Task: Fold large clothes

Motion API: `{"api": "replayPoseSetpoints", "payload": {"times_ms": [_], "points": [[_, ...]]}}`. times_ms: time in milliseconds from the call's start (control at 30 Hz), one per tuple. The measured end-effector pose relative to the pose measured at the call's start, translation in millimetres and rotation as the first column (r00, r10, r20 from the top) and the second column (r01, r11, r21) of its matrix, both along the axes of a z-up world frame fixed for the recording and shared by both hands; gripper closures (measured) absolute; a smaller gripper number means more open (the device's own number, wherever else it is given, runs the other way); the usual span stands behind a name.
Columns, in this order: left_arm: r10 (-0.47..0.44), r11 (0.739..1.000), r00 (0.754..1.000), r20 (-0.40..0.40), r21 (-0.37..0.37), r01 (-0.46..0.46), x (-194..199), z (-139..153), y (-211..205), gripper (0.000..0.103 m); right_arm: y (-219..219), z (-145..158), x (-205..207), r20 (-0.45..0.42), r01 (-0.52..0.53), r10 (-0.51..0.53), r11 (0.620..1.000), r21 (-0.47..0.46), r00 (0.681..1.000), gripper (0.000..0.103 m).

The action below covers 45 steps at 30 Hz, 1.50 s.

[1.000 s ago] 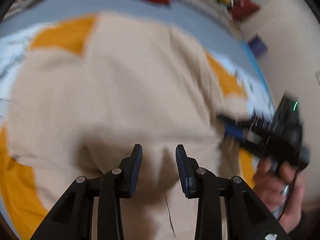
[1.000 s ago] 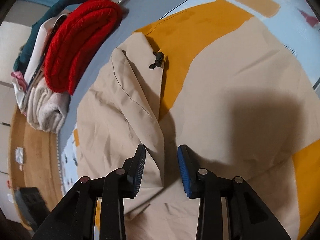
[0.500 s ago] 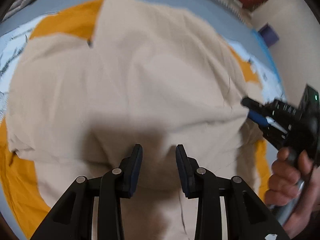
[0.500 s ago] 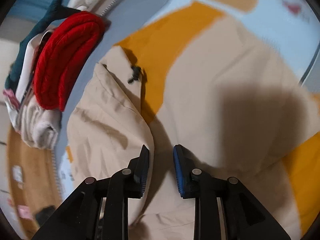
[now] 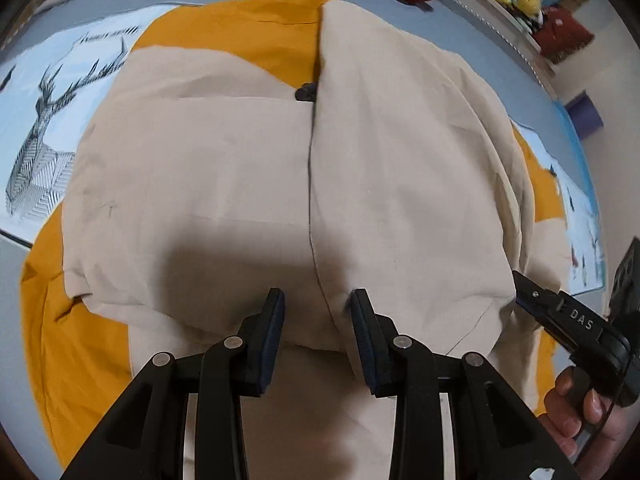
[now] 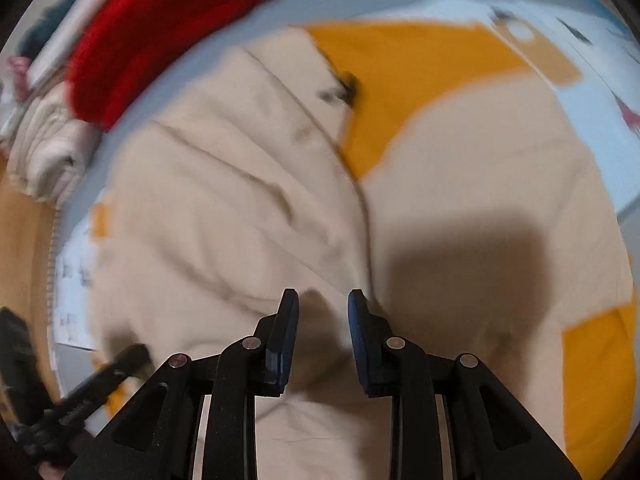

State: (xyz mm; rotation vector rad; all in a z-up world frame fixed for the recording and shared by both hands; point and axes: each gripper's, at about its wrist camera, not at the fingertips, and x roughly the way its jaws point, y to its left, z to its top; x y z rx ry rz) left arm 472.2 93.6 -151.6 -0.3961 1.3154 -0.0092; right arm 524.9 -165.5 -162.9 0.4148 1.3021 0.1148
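I am pointing both tongs steeply down at the beige-and-orange jacket (image 5: 224, 184), which is lying spread over a printed sheet (image 5: 44, 120) on the bed. My left gripper (image 5: 316, 336) is hanging over the jacket's near hem, its pads partly spread, with the cloth lying between and beneath them; I cannot tell whether they are pinching it. The jacket's dark front seam is running from between those pads up to a small black toggle (image 5: 306, 92). My right gripper (image 6: 322, 336) is standing likewise partly spread over the same hem, cloth under the gap, grip undetermined; this view is blurring. From the left wrist view, that right gripper is appearing at the jacket's right edge, its fingers touching the cloth fold, and white lettering on its side is reading "DAS". My right hand (image 5: 580, 404) is wrapping its handle. Beyond the jacket's far edge a red knit item (image 6: 160, 36) is resting against folded pale cloth (image 6: 44, 152).
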Motion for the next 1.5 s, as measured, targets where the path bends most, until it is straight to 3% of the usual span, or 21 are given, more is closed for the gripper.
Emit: {"api": "replayPoseSetpoints", "payload": {"times_ms": [67,167,233,333,367,400,467,567,700,767,933,1033,1100,1200,1300,1367,1433,1467,1500], "points": [[0.004,1.000,0.999,0.033,0.017,-0.004,0.2,11.4,1.0,0.072,1.5,9.3,-0.9,0.034,0.005,-0.004,1.000,-0.018,0.999,0.076],[-0.002,0.999,0.996,0.086,0.042,-0.001,1.5,25.0,-1.0,0.072,17.7,39.6,-5.9,0.182,-0.052,0.065,0.996,-0.075,0.981,0.076],[0.008,1.000,0.995,0.103,0.025,-0.011,1.9,29.0,-0.3,0.072,30.4,49.2,-10.6,0.228,-0.116,0.116,0.993,-0.013,0.967,0.076],[0.028,0.999,0.993,0.113,0.013,-0.029,0.9,31.1,6.9,0.072,52.6,28.0,-14.3,0.132,-0.225,0.211,0.969,0.103,0.969,0.069],[0.032,0.999,0.993,0.114,0.011,-0.033,1.7,30.6,7.3,0.072,63.8,9.3,-16.5,0.040,-0.277,0.274,0.957,0.089,0.961,0.069],[0.037,0.999,0.993,0.116,0.010,-0.038,1.3,32.2,8.9,0.072,68.6,0.5,-18.1,0.005,-0.301,0.301,0.952,0.054,0.954,0.070],[0.051,0.999,0.990,0.131,0.006,-0.052,-5.9,40.5,15.6,0.072,72.7,8.2,-24.2,0.040,-0.299,0.299,0.954,-0.005,0.953,0.070],[0.065,0.998,0.982,0.176,0.016,-0.069,-19.3,62.4,27.9,0.073,70.2,37.5,-31.7,0.125,-0.266,0.267,0.964,-0.024,0.956,0.070],[0.031,0.995,0.953,0.302,0.081,-0.058,-46.8,106.5,33.9,0.075,54.4,88.5,-40.8,0.272,-0.184,0.188,0.982,-0.043,0.944,0.070],[-0.008,0.992,0.933,0.360,0.122,-0.039,-62.3,127.8,36.2,0.078,44.6,122.1,-52.6,0.362,-0.152,0.160,0.987,-0.050,0.918,0.070],[-0.083,0.985,0.878,0.472,0.172,0.001,-114.4,175.2,56.1,0.078,23.8,197.2,-93.9,0.545,-0.121,0.174,0.984,-0.132,0.820,0.070],[-0.108,0.978,0.834,0.541,0.207,-0.008,-154.7,202.5,70.9,0.080,0.0,222.5,-117.5,0.589,-0.105,0.181,0.981,-0.160,0.788,0.070],[-0.091,0.973,0.823,0.561,0.227,-0.048,-181.8,217.2,82.3,0.083,-20.5,240.6,-137.4,0.612,-0.086,0.173,0.982,-0.169,0.772,0.071],[-0.065,0.976,0.825,0.561,0.207,-0.064,-224.9,225.1,95.2,0.088,-60.2,273.8,-176.0,0.653,-0.029,0.135,0.985,-0.170,0.745,0.078],[-0.136,0.950,0.843,0.520,0.310,-0.038,-277.6,206.7,100.3,0.093,-109.4,294.7,-222.0,0.671,-0.014,0.087,0.993,-0.113,0.736,0.080],[-0.110,0.953,0.863,0.493,0.299,-0.049,-299.5,189.0,106.8,0.095,-139.9,293.9,-254.5,0.660,-0.004,0.105,0.988,-0.152,0.744,0.080],[-0.039,0.972,0.897,0.440,0.224,-0.067,-313.9,156.8,119.6,0.096,-166.5,276.5,-281.8,0.617,-0.005,0.139,0.977,-0.213,0.775,0.080],[-0.029,0.974,0.924,0.382,0.220,-0.061,-312.0,145.8,121.9,0.097,-177.7,263.0,-291.8,0.580,-0.008,0.141,0.974,-0.226,0.802,0.080],[-0.031,0.975,0.933,0.358,0.214,-0.050,-310.7,139.1,123.9,0.097,-186.6,249.3,-299.0,0.547,-0.017,0.142,0.974,-0.226,0.825,0.080]]}}
